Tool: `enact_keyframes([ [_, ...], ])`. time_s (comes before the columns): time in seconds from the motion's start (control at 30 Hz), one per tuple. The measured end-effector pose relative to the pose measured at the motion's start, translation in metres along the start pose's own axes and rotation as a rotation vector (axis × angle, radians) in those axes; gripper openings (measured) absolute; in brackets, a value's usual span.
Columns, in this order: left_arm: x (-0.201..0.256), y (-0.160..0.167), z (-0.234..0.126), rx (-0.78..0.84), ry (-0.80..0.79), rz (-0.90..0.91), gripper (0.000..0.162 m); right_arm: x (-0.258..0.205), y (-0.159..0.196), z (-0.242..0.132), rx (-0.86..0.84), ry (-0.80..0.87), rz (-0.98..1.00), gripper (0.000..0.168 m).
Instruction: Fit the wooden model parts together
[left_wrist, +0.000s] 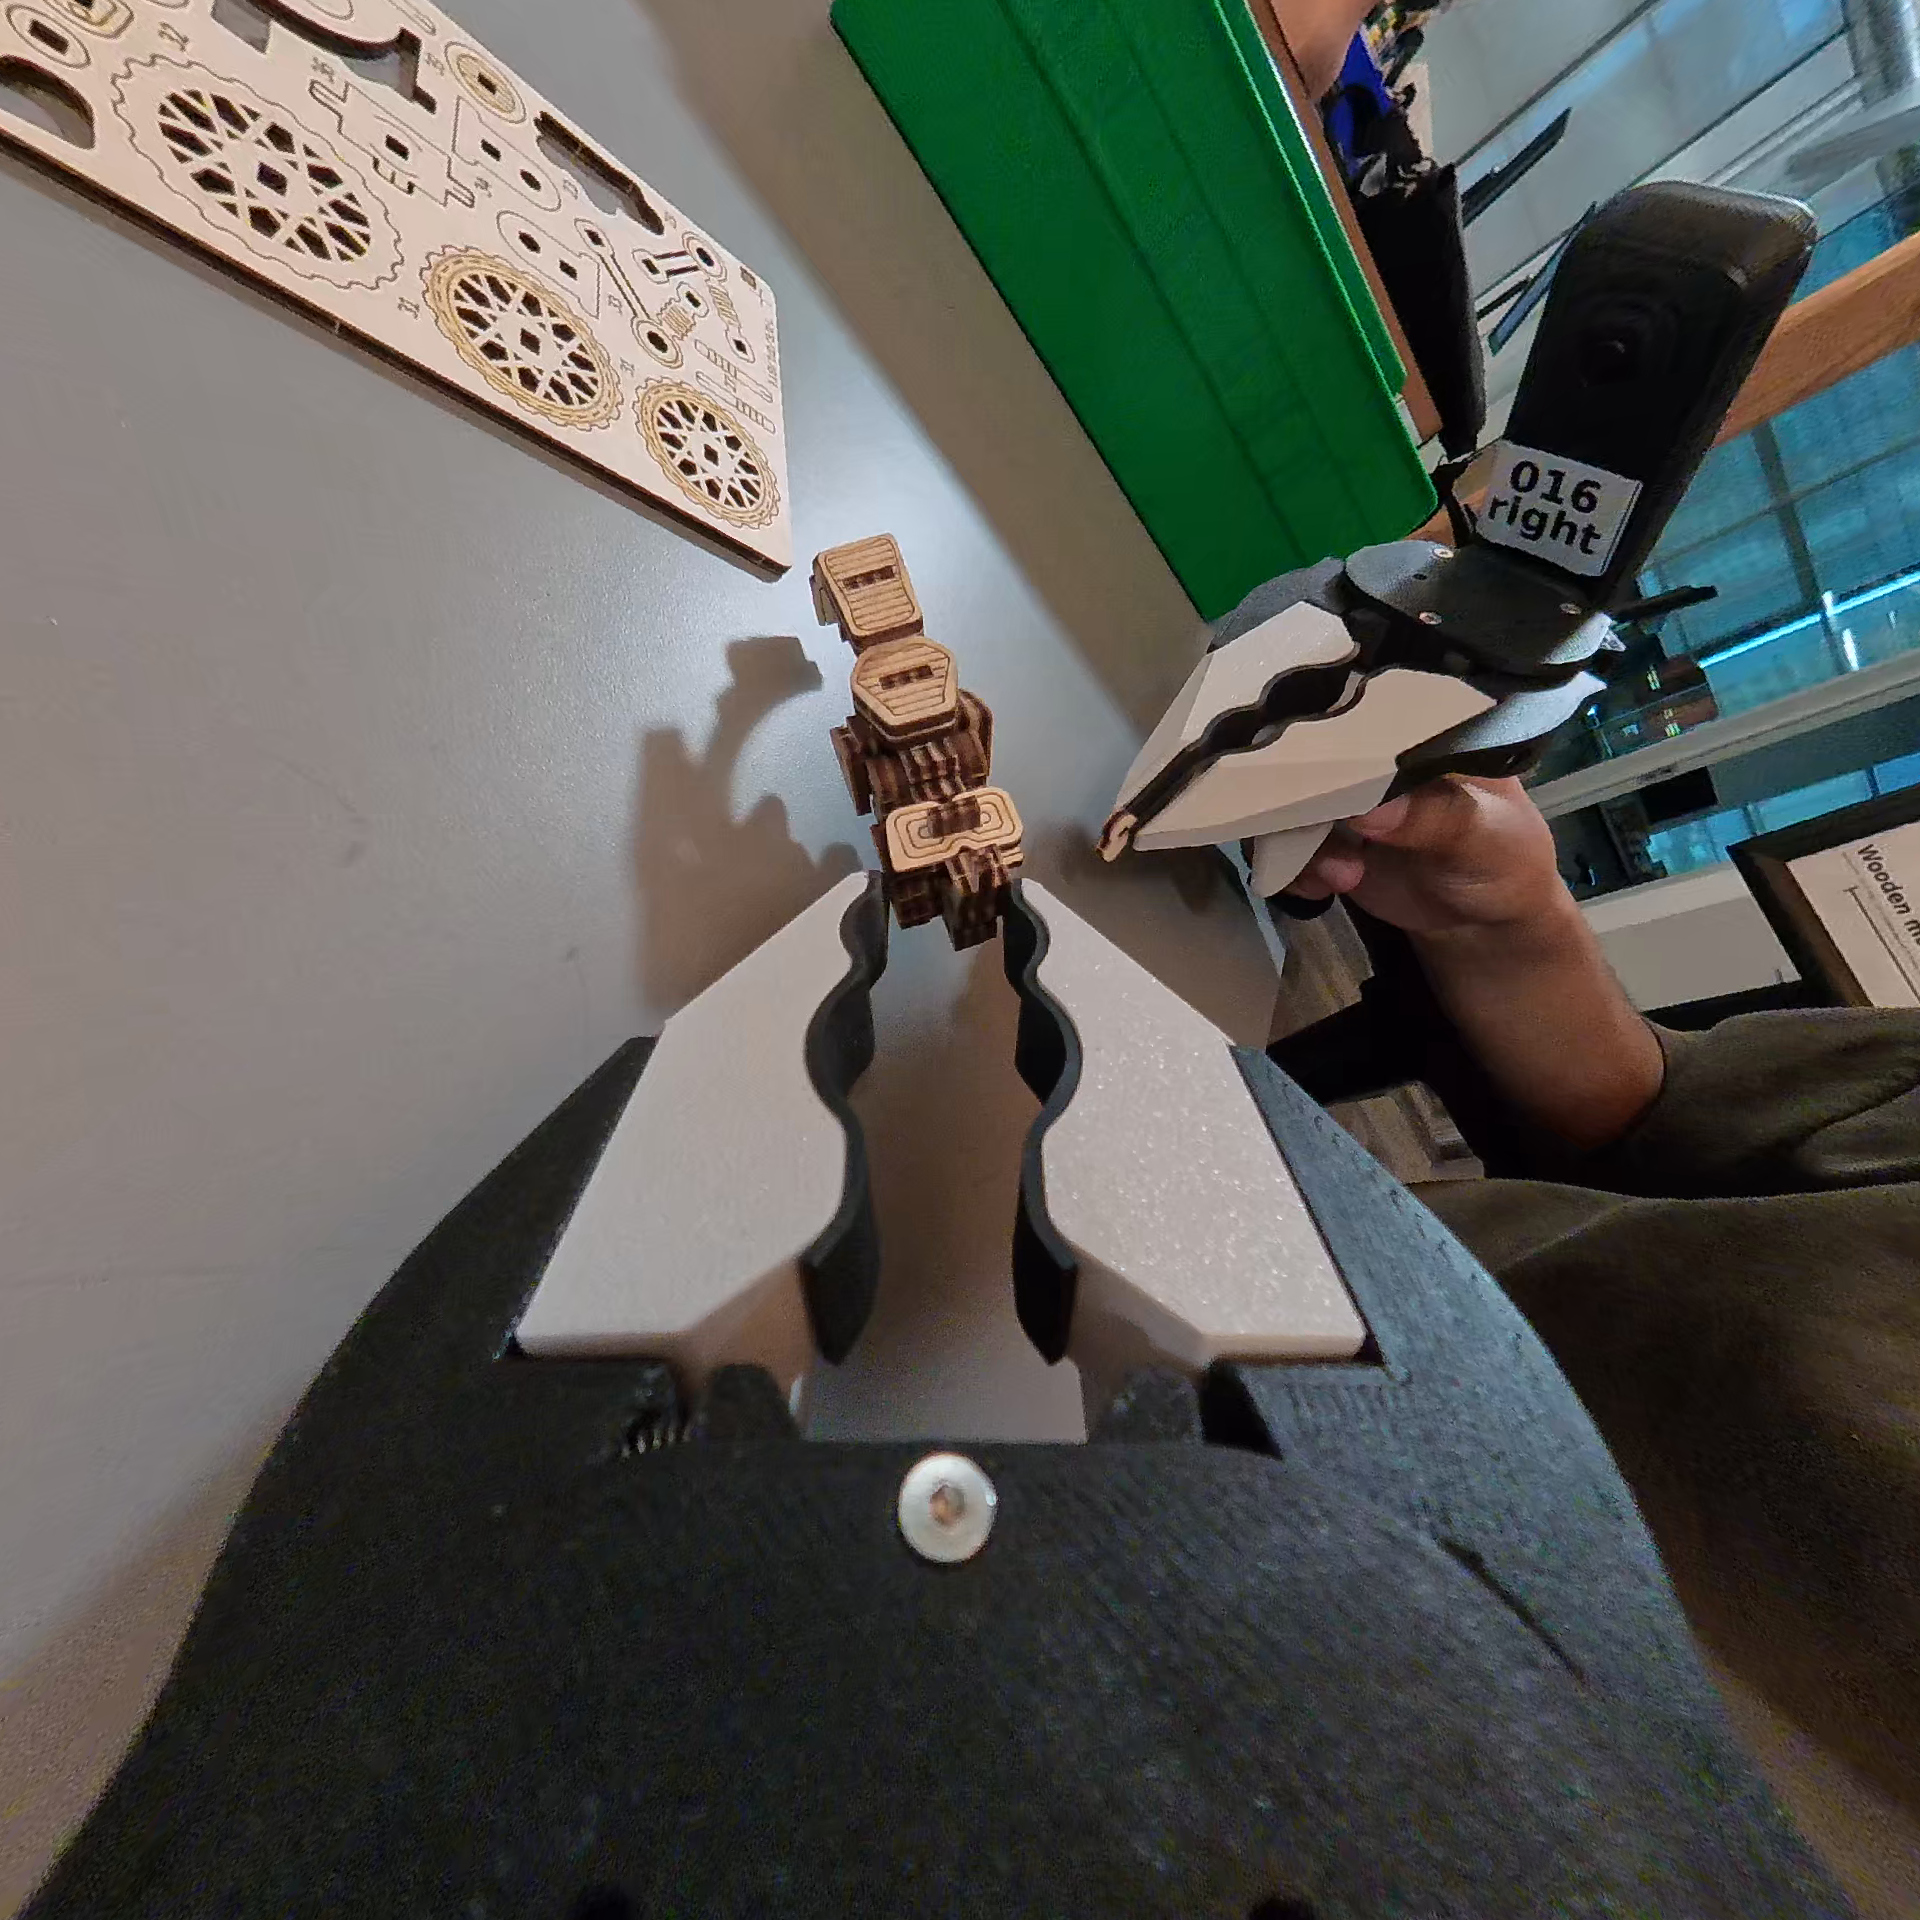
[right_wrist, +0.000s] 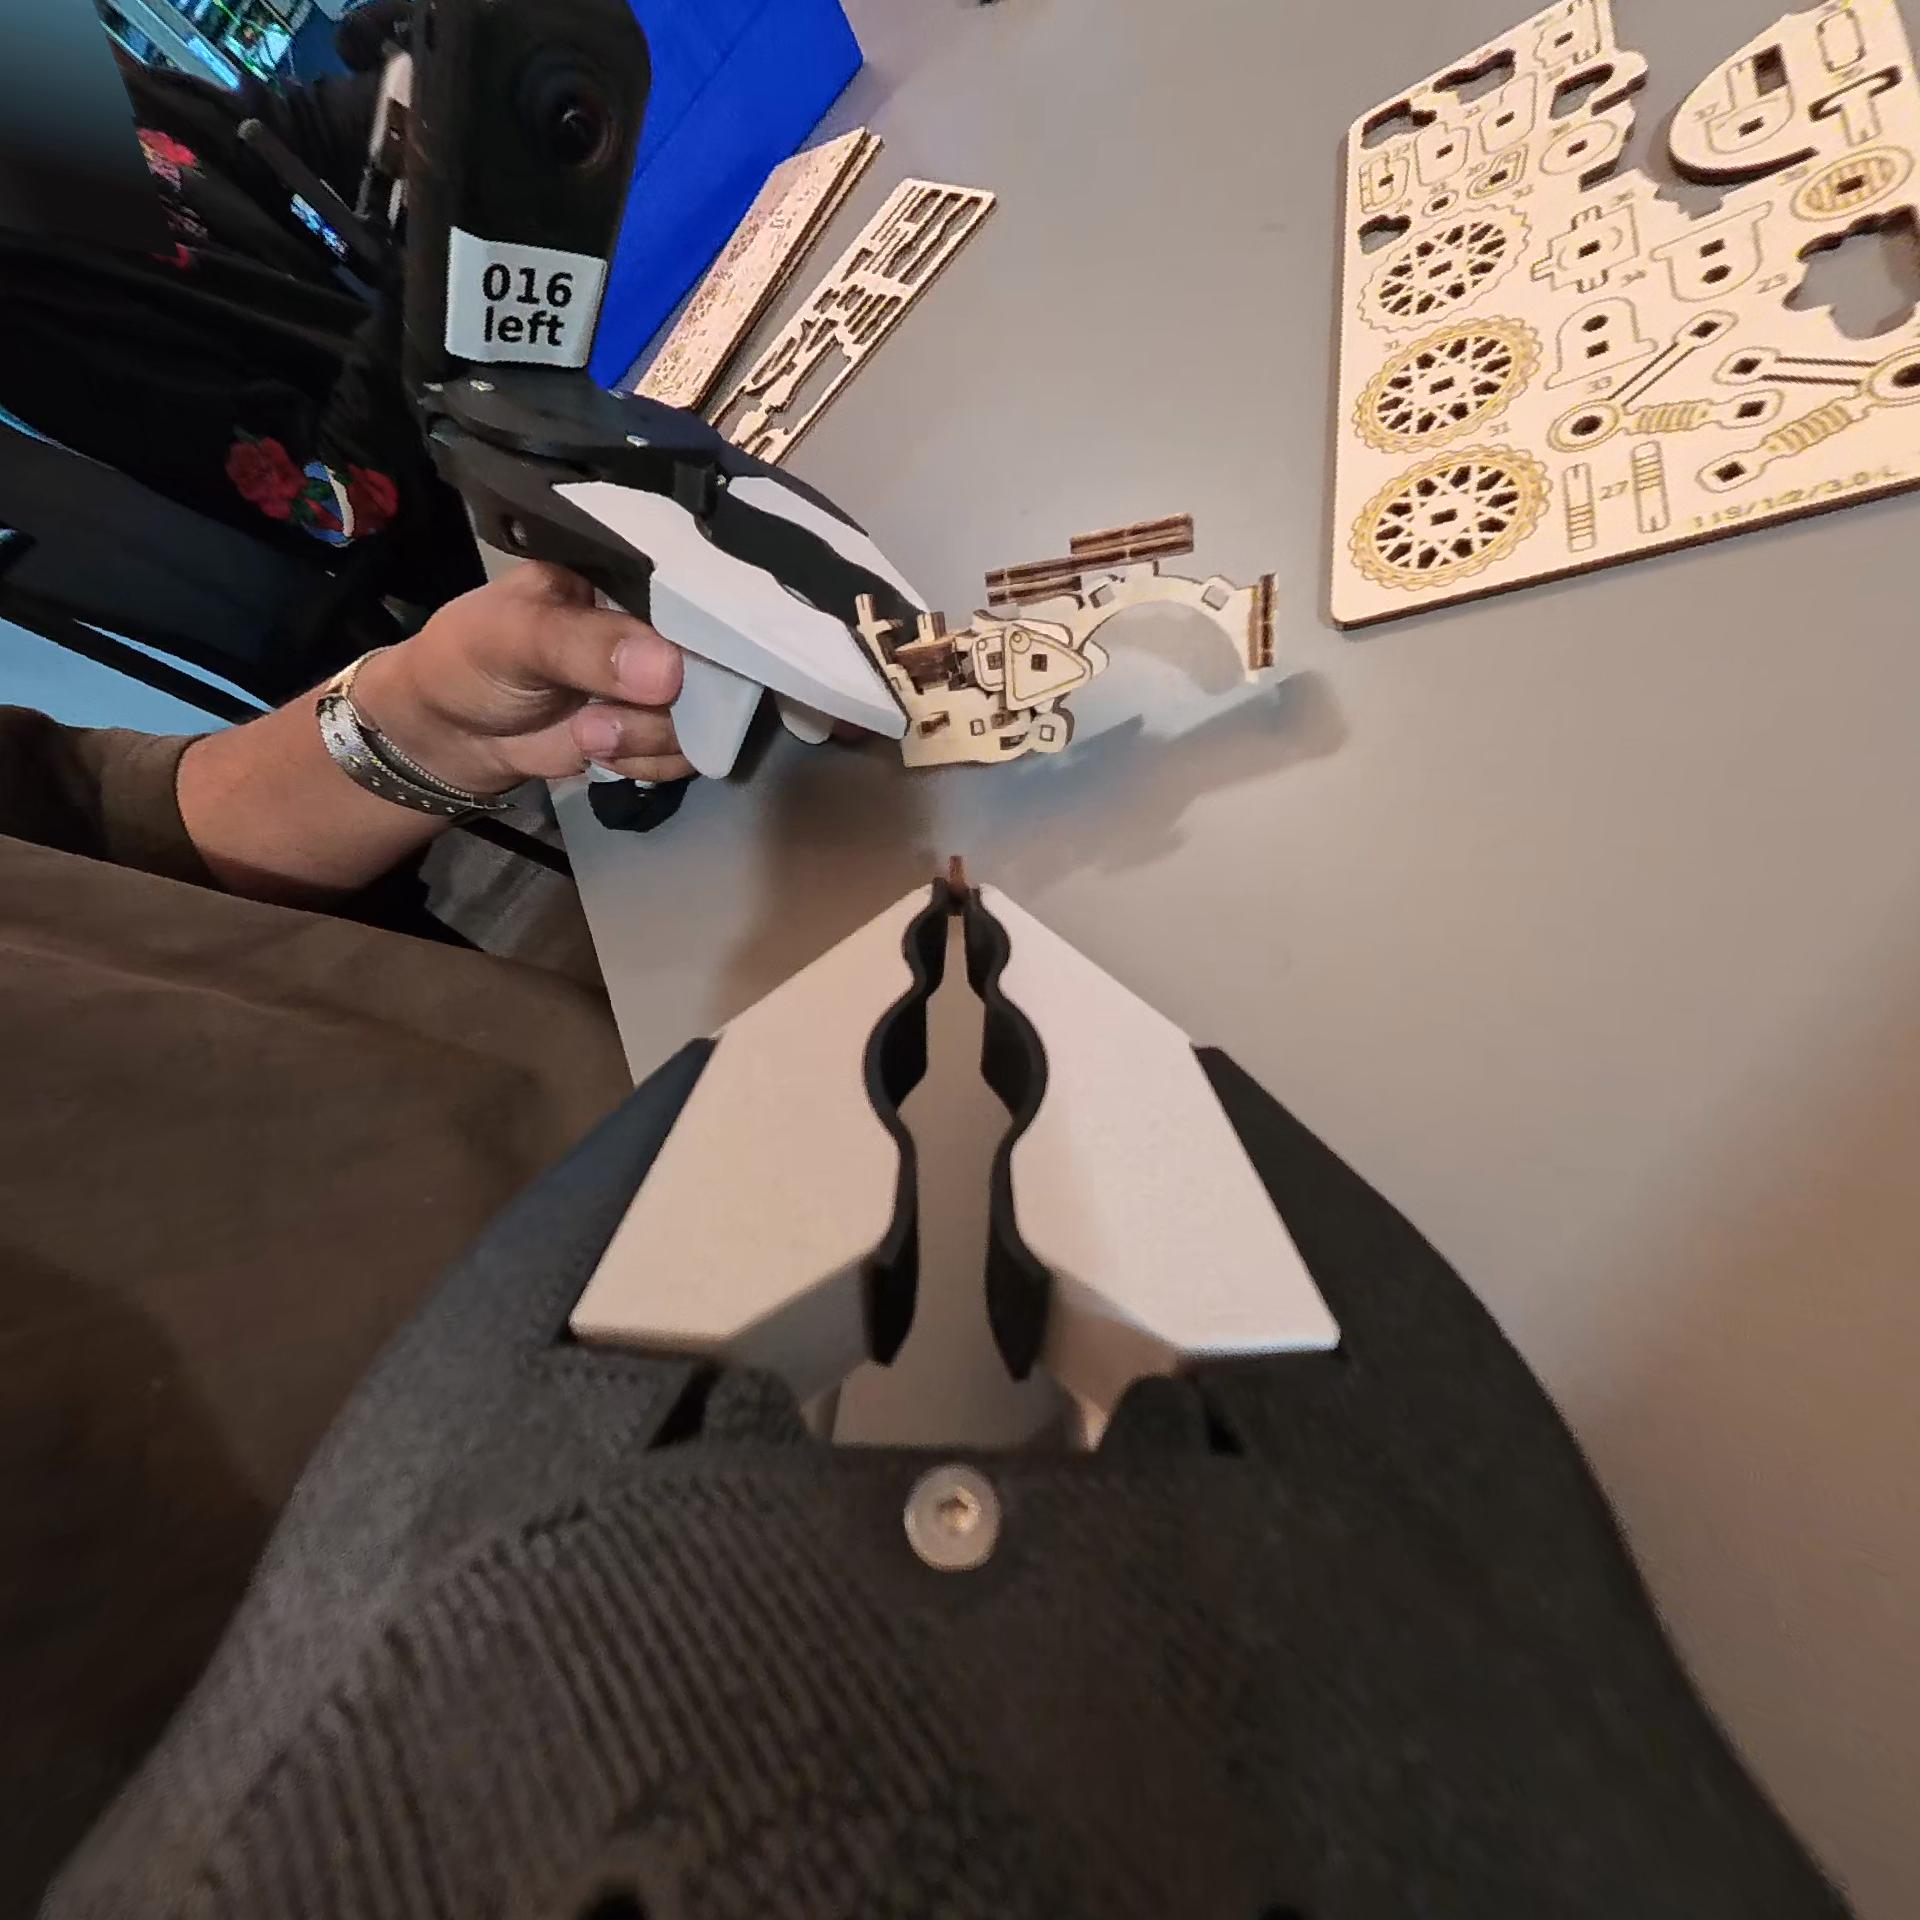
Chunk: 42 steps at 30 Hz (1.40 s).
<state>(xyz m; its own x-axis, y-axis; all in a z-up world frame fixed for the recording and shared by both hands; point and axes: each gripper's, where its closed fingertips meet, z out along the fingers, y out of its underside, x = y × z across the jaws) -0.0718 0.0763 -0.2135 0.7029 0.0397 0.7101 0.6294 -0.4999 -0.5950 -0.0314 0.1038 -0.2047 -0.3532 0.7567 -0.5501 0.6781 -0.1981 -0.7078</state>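
My left gripper (left_wrist: 945, 899) is shut on the near end of a part-built wooden model (left_wrist: 920, 738), holding it just above the grey table; the same model shows side-on in the right wrist view (right_wrist: 1049, 644), an arched frame with small layered blocks, in the left gripper (right_wrist: 894, 675). My right gripper (right_wrist: 956, 894) is shut on a small thin wooden piece (right_wrist: 956, 868) that barely pokes out past its tips. In the left wrist view the right gripper (left_wrist: 1120, 831) sits to the right of the model, apart from it, with the small piece (left_wrist: 1114, 834) at its tip.
A laser-cut plywood sheet with wheels and several loose-cut parts lies on the table (left_wrist: 312, 831), at the far left in the left wrist view (left_wrist: 416, 239) and far right in the right wrist view (right_wrist: 1621, 343). More part strips (right_wrist: 831, 312), a blue box (right_wrist: 738, 125) and a green box (left_wrist: 1143, 281) line the edges. The gap from one gripper's tips to the other's is roughly 6 centimetres.
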Motion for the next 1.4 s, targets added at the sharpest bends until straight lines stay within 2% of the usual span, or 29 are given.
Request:
enact_keyframes([
  [0.4,0.0001,-0.0010,-0.0002,0.008,0.017,-0.027,0.020,-0.0042,0.0001,0.0054,0.002,-0.052,0.037,0.001],
  [1.4,-0.0003,-0.0019,-0.0005,0.012,0.025,-0.042,0.021,-0.0033,-0.0002,0.0051,0.003,-0.048,0.041,0.001],
])
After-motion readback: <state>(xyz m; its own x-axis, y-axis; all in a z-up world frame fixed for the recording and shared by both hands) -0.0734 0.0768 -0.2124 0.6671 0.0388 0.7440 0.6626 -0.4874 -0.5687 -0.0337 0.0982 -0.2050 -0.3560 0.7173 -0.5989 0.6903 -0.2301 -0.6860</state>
